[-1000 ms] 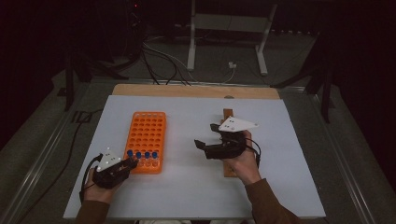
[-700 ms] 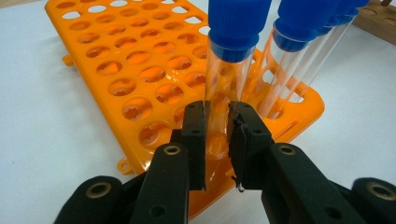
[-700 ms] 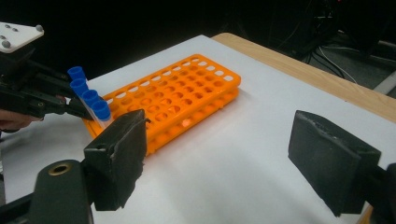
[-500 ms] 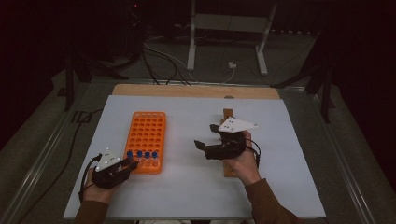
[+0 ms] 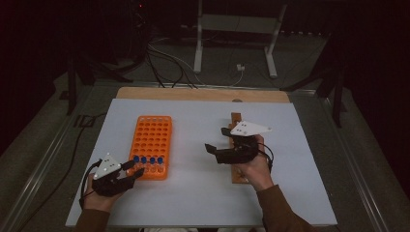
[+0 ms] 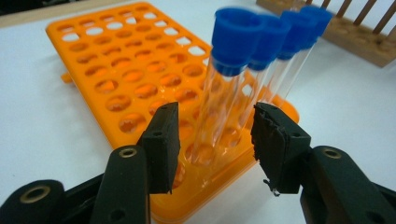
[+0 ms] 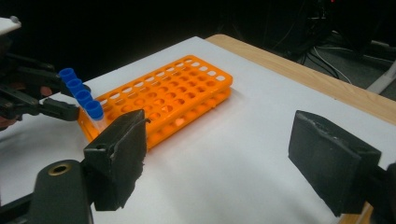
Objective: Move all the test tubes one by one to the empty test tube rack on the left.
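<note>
Near the front left corner of the white table top (image 5: 193,203), the left gripper (image 5: 137,171) sits at the near end of the orange rack (image 5: 151,140). Its jaws have just been opening and now stand released on either side of the nearest blue-capped tube (image 6: 224,84), with a gap between each pad and the glass. That tube stands in the rack's near row, first of four in a line along the end closest to the front edge; whether it sits fully down in its hole is hard to tell from the high view. Toward the right half of the table, the right gripper (image 5: 215,150) hangs with its jaws spread wide and empty, above bare table, beside the wooden rack (image 5: 236,121) lying under the right hand (image 5: 254,166)
</note>
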